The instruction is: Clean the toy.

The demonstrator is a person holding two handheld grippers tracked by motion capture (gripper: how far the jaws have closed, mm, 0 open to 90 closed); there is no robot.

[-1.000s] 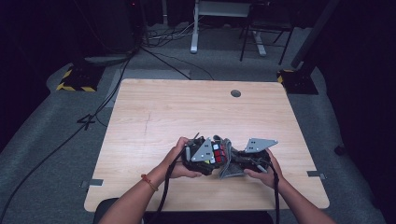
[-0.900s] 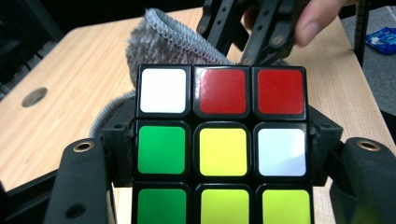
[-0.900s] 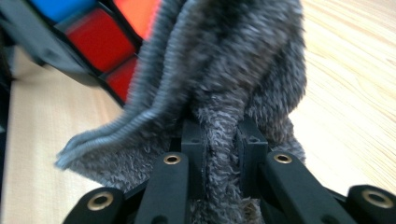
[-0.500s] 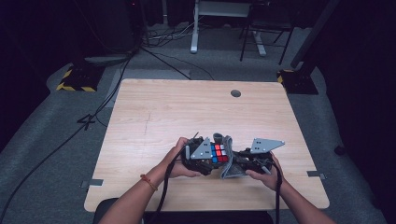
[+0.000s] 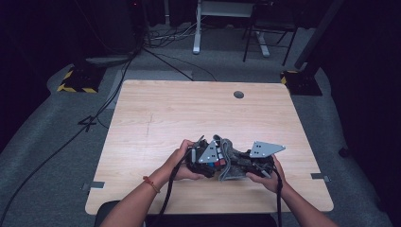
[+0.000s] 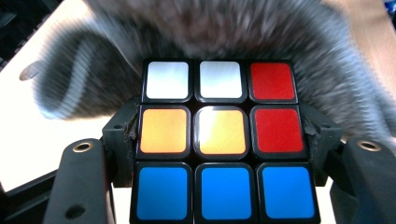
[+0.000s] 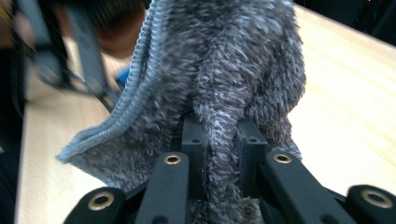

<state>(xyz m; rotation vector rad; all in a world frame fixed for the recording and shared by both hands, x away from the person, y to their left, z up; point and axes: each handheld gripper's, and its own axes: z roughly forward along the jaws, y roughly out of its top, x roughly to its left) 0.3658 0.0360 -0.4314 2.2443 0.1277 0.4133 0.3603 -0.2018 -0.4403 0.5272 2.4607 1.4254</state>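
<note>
No brand, label or writing can be read on anything here. On the left, the left gripper [image 6: 219, 140] clamps one black-framed plastic puzzle cube [image 6: 219, 140] between its jaws; the face toward the camera counts two white, two orange, two red and three blue stickers. To its right, the right gripper [image 7: 223, 154] pinches a fold of one fuzzy grey cloth with a ribbed edge [image 7: 233, 70]. Both things are held above the near edge of the pale wooden table [image 5: 189, 113], cloth against cube.

Near the front edge of the light wooden bench [image 5: 156, 123], the left hand-held gripper [image 5: 204, 158] grips a multicoloured puzzle cube [image 5: 216, 157]. The right hand-held gripper [image 5: 242, 164] pinches a fluffy grey cloth [image 5: 228, 163] against it.
</note>
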